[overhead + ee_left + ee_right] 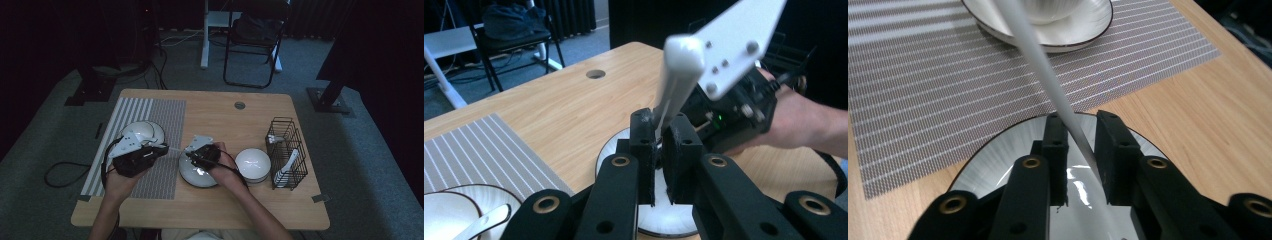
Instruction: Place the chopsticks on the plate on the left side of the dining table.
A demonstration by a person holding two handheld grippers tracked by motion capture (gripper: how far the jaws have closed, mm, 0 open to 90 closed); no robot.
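Note:
A long white spoon (176, 149) spans the gap between my two grippers above the table. My left gripper (658, 120) is shut on one end of it, and the spoon (669, 90) rises from its jaws toward the right gripper's body (734, 110). The spoon's handle (1048, 75) runs slantwise between the jaws of my right gripper (1082, 122). Those jaws stand narrow, with a gap still showing beside the handle. A white dark-rimmed plate (998, 160) lies right under both grippers (190, 155), just right of the placemat.
A striped grey placemat (165, 120) covers the table's left part and carries a plate with a bowl (142, 132) and a spoon (484, 222). A white bowl (253, 164) sits right of the plate. A black wire rack (286, 150) holding a white spoon (289, 165) stands at the right.

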